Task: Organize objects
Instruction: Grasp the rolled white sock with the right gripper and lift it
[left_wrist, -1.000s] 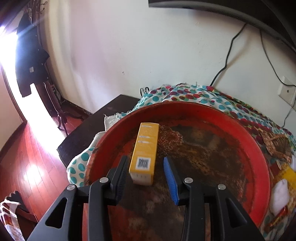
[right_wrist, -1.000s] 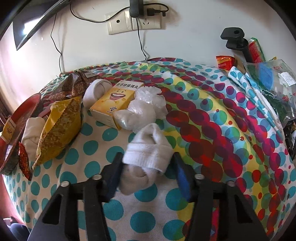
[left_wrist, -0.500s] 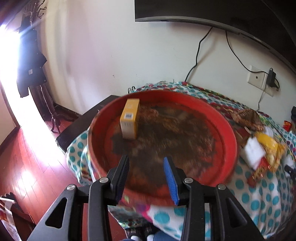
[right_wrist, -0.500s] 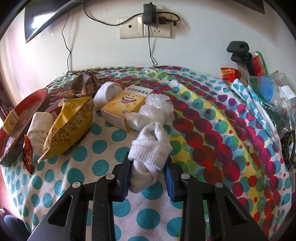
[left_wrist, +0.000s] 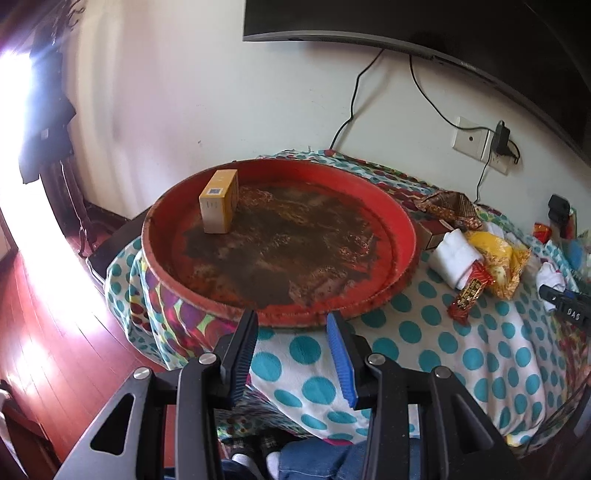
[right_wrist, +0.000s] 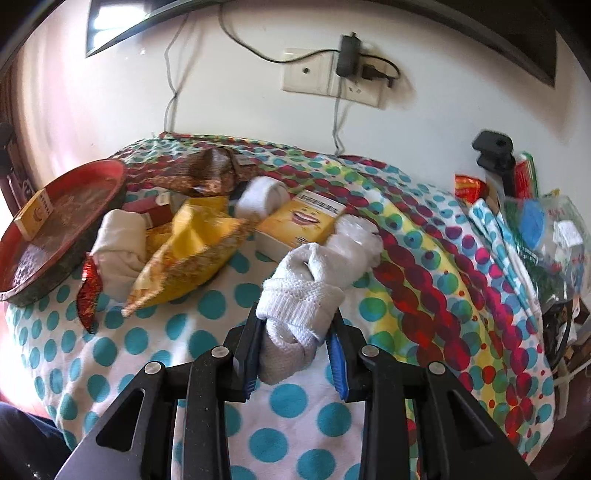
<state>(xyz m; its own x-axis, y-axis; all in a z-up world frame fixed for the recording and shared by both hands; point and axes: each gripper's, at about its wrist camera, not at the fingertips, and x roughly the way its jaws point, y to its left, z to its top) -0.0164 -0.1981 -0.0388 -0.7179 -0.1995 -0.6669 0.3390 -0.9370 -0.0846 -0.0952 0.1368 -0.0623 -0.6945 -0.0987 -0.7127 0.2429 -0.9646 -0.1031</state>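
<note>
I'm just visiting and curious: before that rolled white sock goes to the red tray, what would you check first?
1. Grip: right gripper pinches the rolled white sock between both pads: ok.
2. Sock lifted off the dotted cloth: cannot tell.
3. Room in the round red tray: only a small yellow box near its far left rim: ok.
4. Left gripper empty, outside the tray's near rim: ok.
5. Path to the tray: yellow snack bag and another white sock roll lie between: not ok.
</note>
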